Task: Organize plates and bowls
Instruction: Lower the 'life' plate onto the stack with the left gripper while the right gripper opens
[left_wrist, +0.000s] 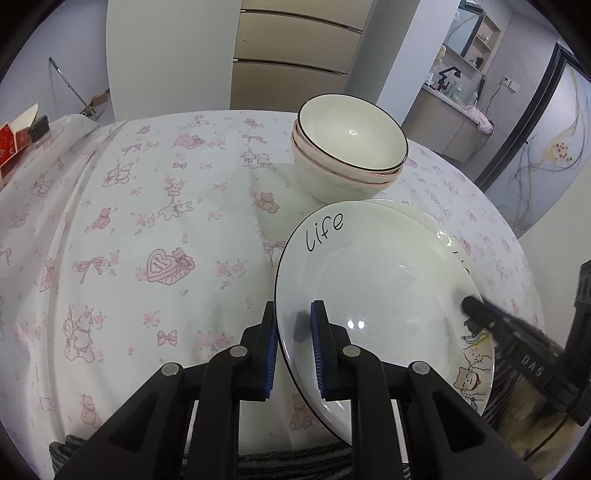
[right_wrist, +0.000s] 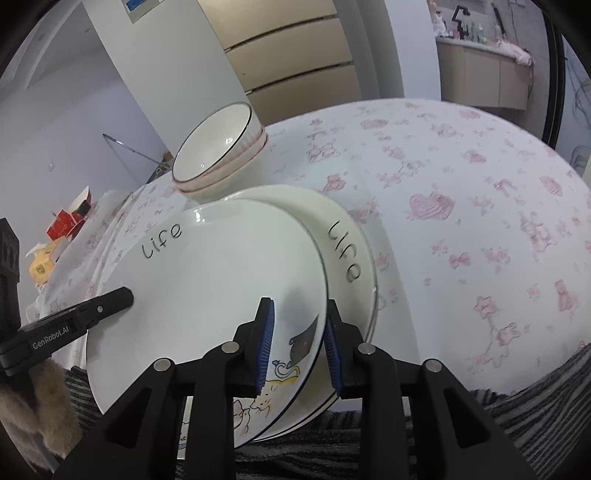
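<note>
My left gripper (left_wrist: 293, 347) clamps the rim of the white "life" cartoon plate (left_wrist: 373, 280) – tilted over a second plate (right_wrist: 347, 236) on the worktop (left_wrist: 147, 221); my right gripper (right_wrist: 297, 347) straddles its opposite rim – grip unclear.

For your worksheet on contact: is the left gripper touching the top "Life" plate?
Touching. The left wrist view shows the left gripper with its blue pads clamping the top "Life" plate rim from both sides.

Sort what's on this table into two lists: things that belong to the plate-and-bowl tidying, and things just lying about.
Job:
- top plate, held at both edges by the two grippers
- plate underneath
- stacked bowls

Lying about:
- red box
- yellow packet
- dark jar
</note>
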